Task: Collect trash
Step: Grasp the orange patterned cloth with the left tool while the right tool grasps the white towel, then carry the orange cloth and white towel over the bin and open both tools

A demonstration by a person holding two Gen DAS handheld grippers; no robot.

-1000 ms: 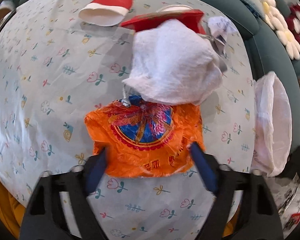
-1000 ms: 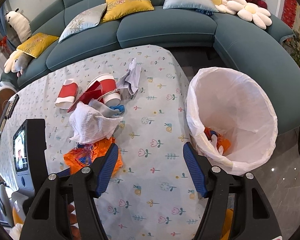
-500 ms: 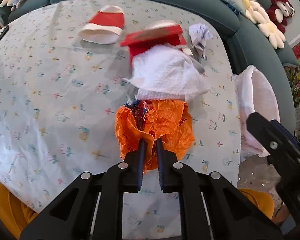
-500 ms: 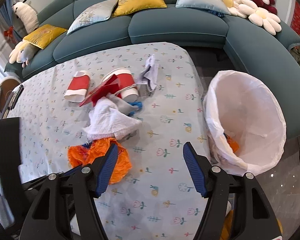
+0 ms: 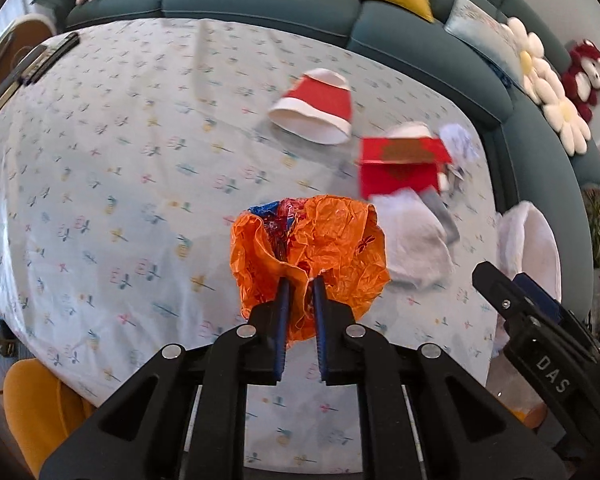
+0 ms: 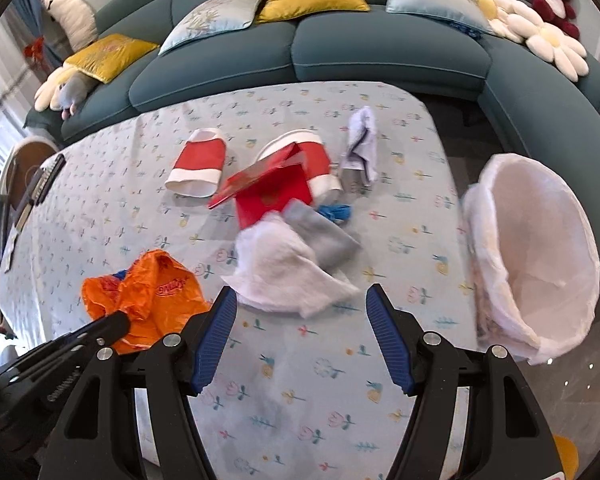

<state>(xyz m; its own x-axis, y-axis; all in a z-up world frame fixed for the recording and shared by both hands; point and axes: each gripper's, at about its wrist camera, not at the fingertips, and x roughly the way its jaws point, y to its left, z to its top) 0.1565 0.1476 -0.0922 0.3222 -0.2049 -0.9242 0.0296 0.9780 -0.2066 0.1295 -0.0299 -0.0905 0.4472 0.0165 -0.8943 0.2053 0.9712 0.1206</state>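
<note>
My left gripper [image 5: 299, 280] sits low centre in its view, fingers clamped on a crumpled orange wrapper [image 5: 324, 248] that bulges up just past the tips. In the right view that wrapper [image 6: 148, 296] shows at lower left, with the left gripper's black arm under it. My right gripper [image 6: 300, 312] has its fingers apart with nothing between them; bare tabletop [image 6: 300, 380] lies under them and to the near edge.

Just beyond the right tips lies one white tissue [image 6: 284, 272], touching a grey scrap [image 6: 324, 236] behind it. At the right of the frame, off the tabletop's rounded right edge, stands one bin lined with a white bag [image 6: 540, 256], mouth tilted toward me.

Mid-table I count one red envelope [image 6: 272, 192] leaning on a tipped red-and-white cup [image 6: 312, 156], a second cup [image 6: 198, 164] on its side to its left, one small blue scrap [image 6: 336, 212], and one pale wrapper [image 6: 362, 140] to the right. The left half of the tabletop is open. A teal sofa [image 6: 380, 52] wraps the far and right edges.
</note>
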